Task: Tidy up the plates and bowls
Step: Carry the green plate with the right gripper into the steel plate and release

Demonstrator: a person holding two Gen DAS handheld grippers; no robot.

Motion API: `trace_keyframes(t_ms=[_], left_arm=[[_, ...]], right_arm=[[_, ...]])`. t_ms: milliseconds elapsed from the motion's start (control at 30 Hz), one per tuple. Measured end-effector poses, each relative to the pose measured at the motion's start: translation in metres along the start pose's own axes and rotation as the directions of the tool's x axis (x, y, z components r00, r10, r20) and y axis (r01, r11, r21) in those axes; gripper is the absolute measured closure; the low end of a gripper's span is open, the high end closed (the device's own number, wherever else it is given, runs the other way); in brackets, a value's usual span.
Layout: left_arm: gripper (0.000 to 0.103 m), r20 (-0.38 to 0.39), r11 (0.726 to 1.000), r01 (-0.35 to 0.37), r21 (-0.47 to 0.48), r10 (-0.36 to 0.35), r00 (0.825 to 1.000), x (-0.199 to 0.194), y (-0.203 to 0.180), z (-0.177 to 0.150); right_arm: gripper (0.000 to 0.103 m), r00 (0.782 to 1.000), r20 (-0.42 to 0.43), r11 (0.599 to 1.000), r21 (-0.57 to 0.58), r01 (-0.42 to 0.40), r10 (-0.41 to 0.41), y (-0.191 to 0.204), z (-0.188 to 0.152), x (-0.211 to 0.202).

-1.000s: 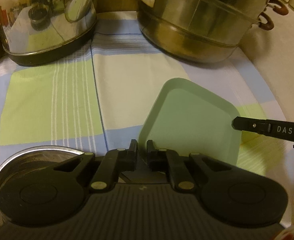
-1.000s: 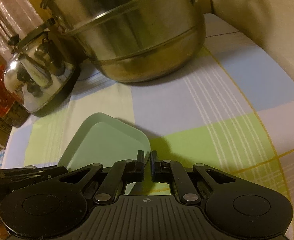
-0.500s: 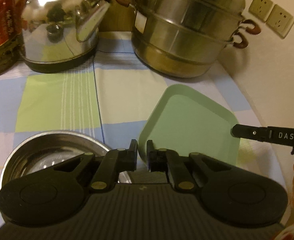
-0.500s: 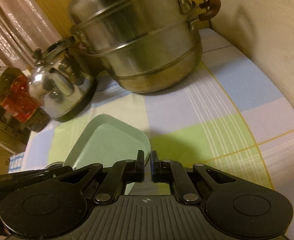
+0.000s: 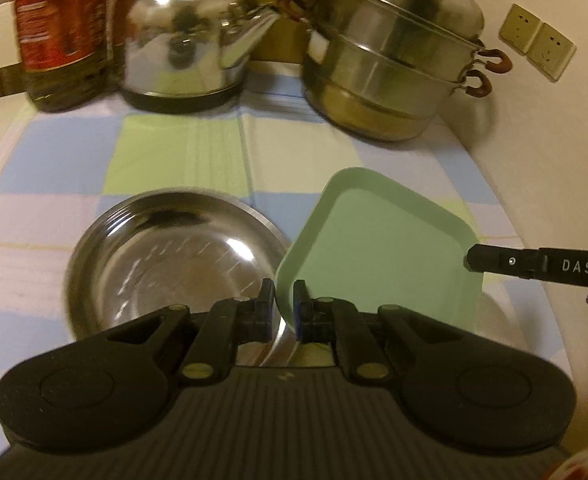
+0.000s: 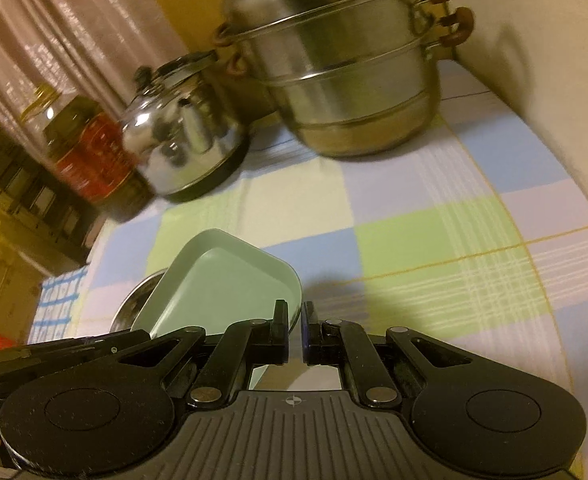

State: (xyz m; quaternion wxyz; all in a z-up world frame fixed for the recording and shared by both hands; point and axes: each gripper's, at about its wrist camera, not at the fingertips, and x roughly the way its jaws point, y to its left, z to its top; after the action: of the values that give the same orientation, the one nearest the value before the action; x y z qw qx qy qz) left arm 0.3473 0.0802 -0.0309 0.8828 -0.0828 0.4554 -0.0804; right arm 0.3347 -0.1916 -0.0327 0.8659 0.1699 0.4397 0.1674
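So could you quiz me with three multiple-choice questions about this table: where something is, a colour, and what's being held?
1. Where is the kettle?
A. Between the oil bottle and the steamer pot
B. Inside the steel bowl
C. On the plate

2. What colour is the plate?
A. Red
B. Pale green
C. Black

3. How is the plate held?
A. Lying flat, untouched
B. By the left hand-held gripper alone
C. By both hand-held grippers, left and right, each shut on its edge

Answers: 1 A, the kettle stands between them at the back. 2 B, its surface is pale green. 3 C, each gripper pinches a rim of the tilted plate.
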Motion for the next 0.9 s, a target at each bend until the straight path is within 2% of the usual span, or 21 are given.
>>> trace_keyframes(t_ms=[400, 900], left_arm=[[0.095, -0.009, 0.991, -0.088, -0.101, 0.088, 0.996, -0.017, 0.053, -0.027], [0.095, -0.031, 0.977, -0.142, -0.156, 0.139, 0.990, 0.001, 0.104, -0.021]], right_arm=[[0.097, 0.995, -0.098, 0.995, -0.090, -0.043, 0.034, 0.047, -0.018, 0.045], [0.096, 0.988, -0.155, 0.991, -0.126, -0.038, 0.019, 0.081, -0.024, 0.106]])
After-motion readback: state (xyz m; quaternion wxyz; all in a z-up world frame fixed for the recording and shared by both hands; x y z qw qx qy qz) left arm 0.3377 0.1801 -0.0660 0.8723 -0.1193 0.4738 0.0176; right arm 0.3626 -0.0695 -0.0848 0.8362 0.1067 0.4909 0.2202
